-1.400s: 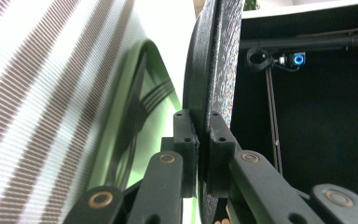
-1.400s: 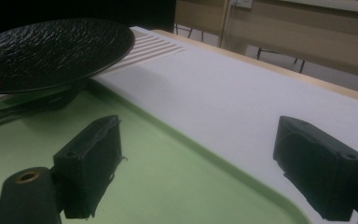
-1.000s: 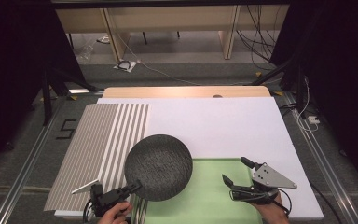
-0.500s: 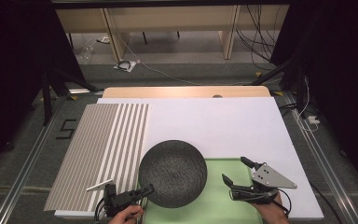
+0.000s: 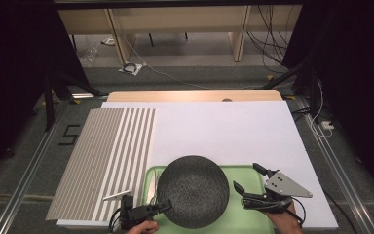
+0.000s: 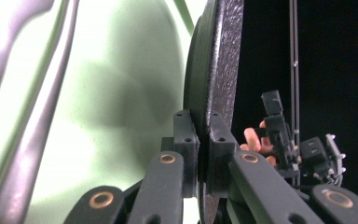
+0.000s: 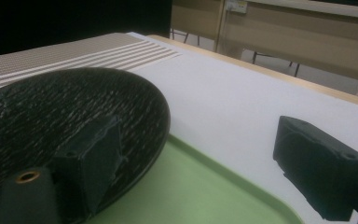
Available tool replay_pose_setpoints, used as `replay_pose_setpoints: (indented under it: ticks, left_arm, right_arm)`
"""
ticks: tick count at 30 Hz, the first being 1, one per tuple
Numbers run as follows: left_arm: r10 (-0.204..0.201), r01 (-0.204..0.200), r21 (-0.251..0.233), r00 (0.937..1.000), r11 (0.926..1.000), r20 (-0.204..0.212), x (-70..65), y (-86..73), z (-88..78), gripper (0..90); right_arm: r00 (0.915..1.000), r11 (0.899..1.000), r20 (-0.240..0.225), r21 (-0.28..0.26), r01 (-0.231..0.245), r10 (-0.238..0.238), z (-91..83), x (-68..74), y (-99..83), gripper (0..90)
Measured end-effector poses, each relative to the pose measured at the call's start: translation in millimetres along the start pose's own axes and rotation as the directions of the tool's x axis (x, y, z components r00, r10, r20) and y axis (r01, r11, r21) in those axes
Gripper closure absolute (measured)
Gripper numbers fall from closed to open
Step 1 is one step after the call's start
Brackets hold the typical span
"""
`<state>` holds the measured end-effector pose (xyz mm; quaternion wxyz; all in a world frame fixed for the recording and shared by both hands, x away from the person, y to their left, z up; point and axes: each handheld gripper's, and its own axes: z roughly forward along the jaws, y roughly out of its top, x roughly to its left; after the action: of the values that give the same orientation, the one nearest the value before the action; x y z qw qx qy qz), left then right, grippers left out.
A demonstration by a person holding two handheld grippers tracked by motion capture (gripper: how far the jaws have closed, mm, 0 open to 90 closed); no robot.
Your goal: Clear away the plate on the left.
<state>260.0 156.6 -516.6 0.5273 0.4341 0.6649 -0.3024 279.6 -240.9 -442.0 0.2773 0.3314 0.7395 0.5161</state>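
High view, round black textured plate (image 5: 193, 191), clamped at rim by left claw (image 5: 164, 206)

The black plate (image 5: 193, 191) is covering most of the green tray (image 5: 243, 214) between both grippers' jaws. Behind the left gripper (image 5: 161, 206), the picture's bottom edge is cutting off the person's hand (image 5: 139, 228).
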Motion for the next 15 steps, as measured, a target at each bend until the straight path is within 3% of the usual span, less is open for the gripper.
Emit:
replay_pose_setpoints:
  ticks: [15]
  left_arm:
    - [0.039, -0.036, 0.072, 0.9985, 0.9968, -0.039, 0.7, -7.0, 9.6, 85.2]
  right_arm:
    - [1.0000, 1.000, 0.001, 0.000, 0.002, -0.002, -0.3, 0.0, 0.0, 16.2]
